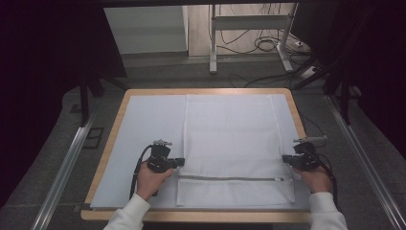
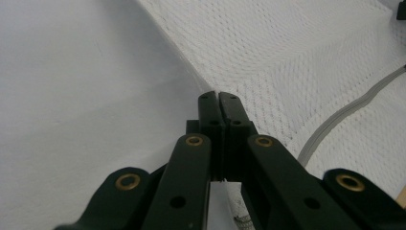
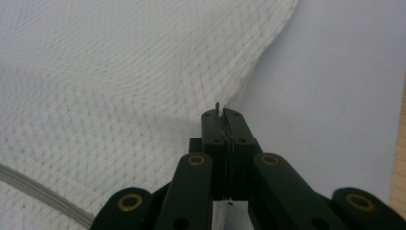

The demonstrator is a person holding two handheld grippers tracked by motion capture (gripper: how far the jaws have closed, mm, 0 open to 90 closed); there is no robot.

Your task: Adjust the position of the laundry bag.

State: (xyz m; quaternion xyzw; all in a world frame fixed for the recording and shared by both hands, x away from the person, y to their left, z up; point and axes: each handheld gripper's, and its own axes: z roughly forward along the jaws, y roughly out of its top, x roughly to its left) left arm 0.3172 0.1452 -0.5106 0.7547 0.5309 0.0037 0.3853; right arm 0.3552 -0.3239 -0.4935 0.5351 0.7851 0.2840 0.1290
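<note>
Over on the left, the left tool (image 1: 181,162) was clamped tight on the left edge of the white mesh laundry bag (image 1: 232,139), jaws pressed together on the fabric. The bag lay flat on the pale sheet (image 1: 143,129) covering the wooden tabletop (image 1: 107,143), its grey zipper (image 1: 230,178) running across near the person's side. On the right, the right tool (image 1: 285,158) pinched the bag's right edge, clenched just as firmly.

The mesh laundry bag (image 1: 230,139) is white net cloth with a grey zipper (image 1: 229,178), on a smooth matt sheet (image 1: 143,129) over a wooden table (image 1: 201,216); the jaws look matt black plastic.
</note>
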